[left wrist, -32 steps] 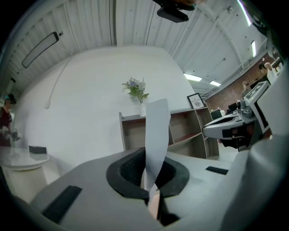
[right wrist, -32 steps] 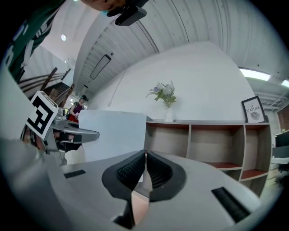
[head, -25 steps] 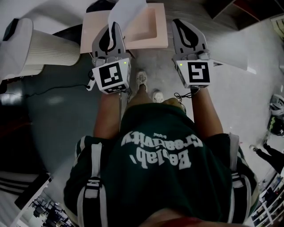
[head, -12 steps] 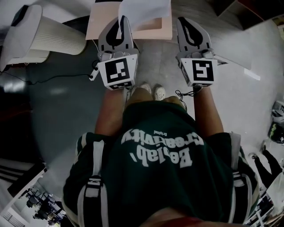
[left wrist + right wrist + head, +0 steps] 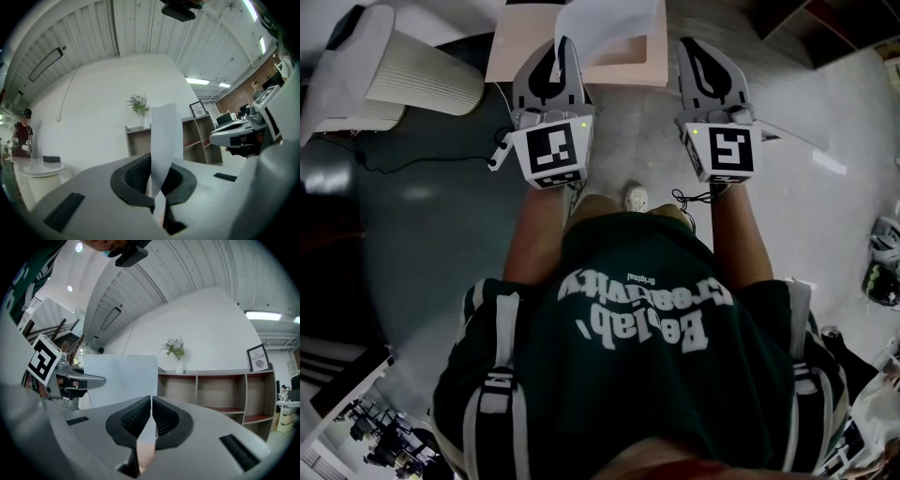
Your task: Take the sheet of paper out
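Note:
A white sheet of paper [image 5: 609,23] stands up from my left gripper [image 5: 558,47], which is shut on its lower edge. In the left gripper view the sheet [image 5: 164,136] rises bent from between the closed pads of that gripper [image 5: 158,199]. It hangs over the near part of a pale pink tabletop [image 5: 633,61]. My right gripper [image 5: 701,47] is level beside the left one, off the paper. Its jaws are shut with nothing seen between them [image 5: 151,401]. The right gripper view shows the sheet [image 5: 119,380] broadside at left.
A white ribbed cylinder [image 5: 412,84] stands on the floor at left, with a dark cable [image 5: 422,164] trailing near it. A person's legs and a shoe [image 5: 636,199] are below the grippers. Open wooden shelves [image 5: 211,390] with a vase line the white wall ahead.
Both grippers have drifted a little to the right in the head view, the sheet still pinched in the left one. The person's feet have shifted underneath.

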The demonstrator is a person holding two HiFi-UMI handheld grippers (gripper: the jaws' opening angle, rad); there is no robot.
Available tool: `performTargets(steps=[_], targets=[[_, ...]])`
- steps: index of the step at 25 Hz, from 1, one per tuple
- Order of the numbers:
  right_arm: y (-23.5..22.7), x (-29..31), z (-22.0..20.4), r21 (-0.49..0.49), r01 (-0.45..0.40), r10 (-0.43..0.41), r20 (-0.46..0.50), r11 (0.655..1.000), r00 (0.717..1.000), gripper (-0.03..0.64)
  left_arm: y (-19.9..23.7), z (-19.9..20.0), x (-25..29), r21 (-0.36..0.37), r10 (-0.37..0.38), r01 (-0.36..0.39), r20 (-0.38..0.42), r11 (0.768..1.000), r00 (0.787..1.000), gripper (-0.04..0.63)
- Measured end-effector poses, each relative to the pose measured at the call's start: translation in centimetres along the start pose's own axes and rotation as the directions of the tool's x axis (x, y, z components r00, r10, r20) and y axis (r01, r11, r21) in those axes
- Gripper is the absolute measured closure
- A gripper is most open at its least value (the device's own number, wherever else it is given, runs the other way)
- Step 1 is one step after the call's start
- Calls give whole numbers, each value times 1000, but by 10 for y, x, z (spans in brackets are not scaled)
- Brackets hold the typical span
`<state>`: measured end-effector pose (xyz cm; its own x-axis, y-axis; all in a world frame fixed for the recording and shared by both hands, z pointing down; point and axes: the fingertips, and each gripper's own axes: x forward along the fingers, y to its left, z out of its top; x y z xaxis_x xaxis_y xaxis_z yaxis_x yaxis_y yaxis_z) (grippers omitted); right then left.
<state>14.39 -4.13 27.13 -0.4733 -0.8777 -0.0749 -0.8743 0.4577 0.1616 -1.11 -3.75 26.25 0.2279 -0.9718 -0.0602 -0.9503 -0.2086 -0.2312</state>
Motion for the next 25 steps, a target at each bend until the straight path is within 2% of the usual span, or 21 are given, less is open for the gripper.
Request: performTargets(steps=[25], targets=[[3, -15, 5, -11, 0, 0, 4, 1000, 1000, 580, -9, 2, -13, -4, -9, 9, 4, 1000, 1000, 577]])
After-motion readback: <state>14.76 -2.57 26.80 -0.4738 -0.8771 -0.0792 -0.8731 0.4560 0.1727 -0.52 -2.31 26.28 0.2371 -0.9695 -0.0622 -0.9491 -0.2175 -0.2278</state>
